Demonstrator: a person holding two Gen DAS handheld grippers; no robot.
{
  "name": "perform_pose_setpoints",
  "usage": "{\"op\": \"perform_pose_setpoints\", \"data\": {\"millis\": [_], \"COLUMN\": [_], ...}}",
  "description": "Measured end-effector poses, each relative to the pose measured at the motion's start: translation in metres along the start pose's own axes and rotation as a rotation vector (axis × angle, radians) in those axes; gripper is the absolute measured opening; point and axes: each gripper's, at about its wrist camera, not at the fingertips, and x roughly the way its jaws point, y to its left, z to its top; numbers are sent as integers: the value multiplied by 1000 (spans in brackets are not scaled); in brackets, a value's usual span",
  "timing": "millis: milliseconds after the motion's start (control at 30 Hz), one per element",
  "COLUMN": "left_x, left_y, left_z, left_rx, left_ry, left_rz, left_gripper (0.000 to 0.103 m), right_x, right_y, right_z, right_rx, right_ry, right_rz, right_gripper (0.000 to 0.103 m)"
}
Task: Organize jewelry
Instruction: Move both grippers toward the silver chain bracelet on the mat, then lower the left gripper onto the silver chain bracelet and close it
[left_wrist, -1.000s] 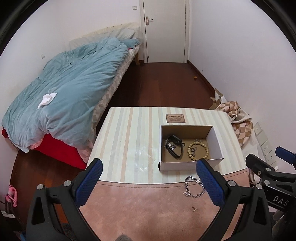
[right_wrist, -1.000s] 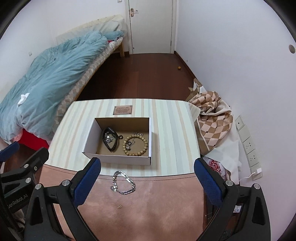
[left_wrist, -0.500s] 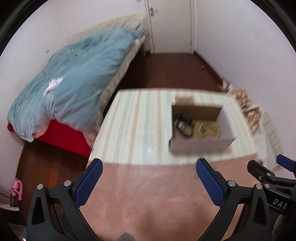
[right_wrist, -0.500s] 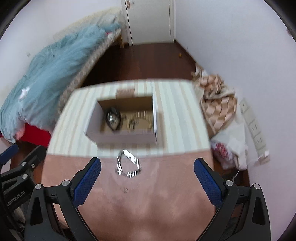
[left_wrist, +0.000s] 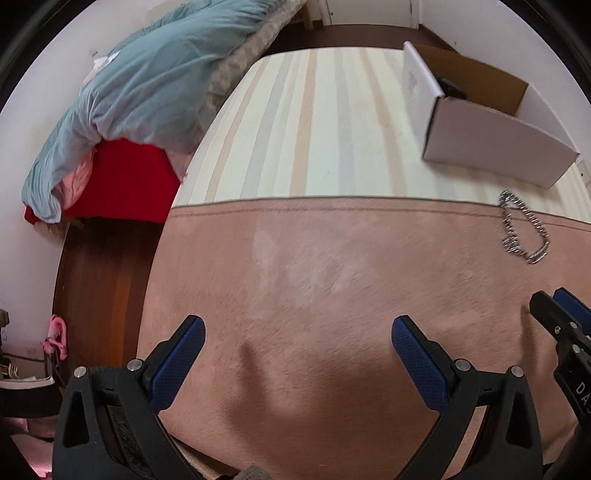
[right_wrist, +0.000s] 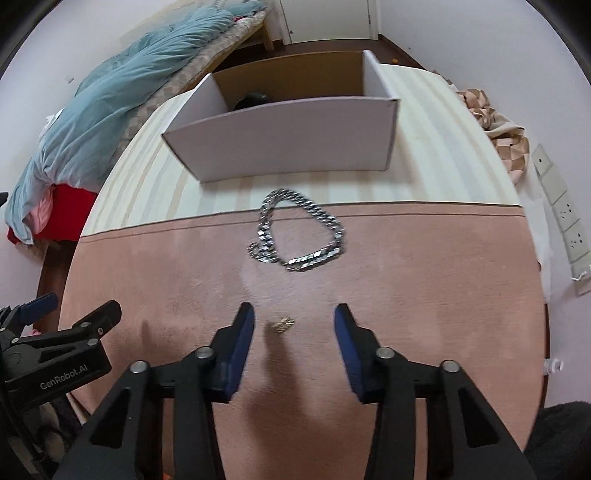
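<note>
Left wrist view: my left tongs stand spread wide and empty over the pink cloth on the table; the silver chain lies far right across the cloth's edge, near the white cardboard box. My right tongs' body, lettered "DA", enters at the right edge. Right wrist view: my right tongs are parted, low over the cloth, with a small gold-coloured piece lying between the blue pads, not touched. The chain rests just beyond, before the box. The left tongs' body reads "GenRobot.AI".
</note>
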Motion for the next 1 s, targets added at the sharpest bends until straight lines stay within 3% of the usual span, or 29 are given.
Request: {"op": "perform_pose_setpoints", "data": {"millis": [33, 167, 367, 600, 700, 733, 867, 900, 933, 967, 1000], "left_x": [2, 3, -2, -5, 0, 1, 3, 3, 3, 6, 8], "left_y": [0, 2, -7, -62, -98, -104, -133, -137, -141, -146, -150], "left_z": [0, -1, 11, 48, 61, 63, 68, 68, 67, 66, 64], "left_rx": [-3, -9, -14, -5, 49, 60, 125, 139, 150, 169, 178], "left_ry": [4, 11, 0, 14, 26, 25, 14, 8, 7, 16, 24], "left_rz": [1, 3, -45, -284, -329, -328, -314, -309, -304, -293, -292], "left_gripper": [103, 103, 103, 103, 100, 98, 97, 93, 74, 49, 42], "right_x": [2, 7, -4, -24, -21, -22, -22, -21, -20, -21, -21], "right_y": [3, 16, -6, -60, -82, -87, -113, -117, -120, -123, -126], "right_z": [1, -7, -2, 19, 26, 27, 28, 29, 29, 29, 29], "right_rx": [-11, -76, -5, 102, 151, 161, 204, 211, 215, 221, 228], "right_ry": [3, -29, -55, -107, -95, -94, -89, -87, -86, -87, -86], "right_rz": [-9, -72, -37, -85, -97, -102, -120, -120, -120, -116, -110], "right_gripper": [36, 10, 9, 9, 8, 3, 2, 2, 2, 2, 2]}}
